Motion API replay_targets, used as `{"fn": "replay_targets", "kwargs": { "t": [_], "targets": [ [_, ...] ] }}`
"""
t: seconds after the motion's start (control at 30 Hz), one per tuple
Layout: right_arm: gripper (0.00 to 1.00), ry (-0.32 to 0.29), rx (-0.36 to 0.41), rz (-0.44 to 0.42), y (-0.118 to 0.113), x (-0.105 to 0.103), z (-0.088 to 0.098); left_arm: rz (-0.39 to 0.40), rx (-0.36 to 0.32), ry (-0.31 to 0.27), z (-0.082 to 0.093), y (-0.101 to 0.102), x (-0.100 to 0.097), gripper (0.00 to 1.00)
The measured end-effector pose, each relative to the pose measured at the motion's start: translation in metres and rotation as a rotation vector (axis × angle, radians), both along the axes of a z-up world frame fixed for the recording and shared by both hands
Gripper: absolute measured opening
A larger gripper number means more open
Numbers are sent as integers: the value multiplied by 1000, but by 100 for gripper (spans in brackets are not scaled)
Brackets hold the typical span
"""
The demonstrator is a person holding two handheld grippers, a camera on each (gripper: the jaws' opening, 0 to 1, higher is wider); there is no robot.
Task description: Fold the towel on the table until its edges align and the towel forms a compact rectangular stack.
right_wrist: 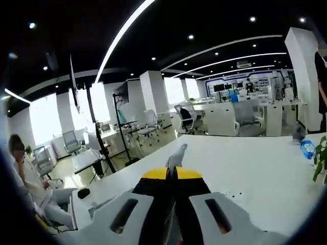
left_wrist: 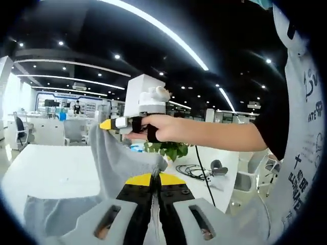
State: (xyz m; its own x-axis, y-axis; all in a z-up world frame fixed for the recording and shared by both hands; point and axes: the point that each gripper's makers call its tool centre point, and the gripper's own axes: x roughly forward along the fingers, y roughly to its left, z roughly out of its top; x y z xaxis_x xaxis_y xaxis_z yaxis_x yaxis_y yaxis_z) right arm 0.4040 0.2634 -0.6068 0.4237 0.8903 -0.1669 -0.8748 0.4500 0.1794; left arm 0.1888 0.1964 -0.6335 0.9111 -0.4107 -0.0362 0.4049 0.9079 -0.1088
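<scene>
Left gripper view: the grey towel [left_wrist: 120, 168] hangs lifted above the white table [left_wrist: 51, 171], stretched between the two grippers. Its top edge runs from the left gripper [left_wrist: 153, 179] at lower centre of the frame up to the right gripper [left_wrist: 113, 124] at centre left, held by the person's hand [left_wrist: 161, 127]. So the towel's long edge lies straight ahead of the left gripper, and both are equally engaged. The left jaws are pressed together on a towel corner. In the right gripper view, the right gripper [right_wrist: 172, 173] at lower centre pinches a small peak of cloth poking past its tips. By my reading, the coming move brings these two held corners down together onto the table.
</scene>
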Motion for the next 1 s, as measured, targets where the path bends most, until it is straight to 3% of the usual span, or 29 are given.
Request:
{"fn": "replay_targets", "kwargs": {
  "t": [0.53,1.0],
  "targets": [
    [1,12,17,90,69,-26,1,179,-13,-13,7,68,-20,3],
    [1,19,-1,153,116,-45,-7,288,-27,11,-7,112,-38,3]
  ]
}}
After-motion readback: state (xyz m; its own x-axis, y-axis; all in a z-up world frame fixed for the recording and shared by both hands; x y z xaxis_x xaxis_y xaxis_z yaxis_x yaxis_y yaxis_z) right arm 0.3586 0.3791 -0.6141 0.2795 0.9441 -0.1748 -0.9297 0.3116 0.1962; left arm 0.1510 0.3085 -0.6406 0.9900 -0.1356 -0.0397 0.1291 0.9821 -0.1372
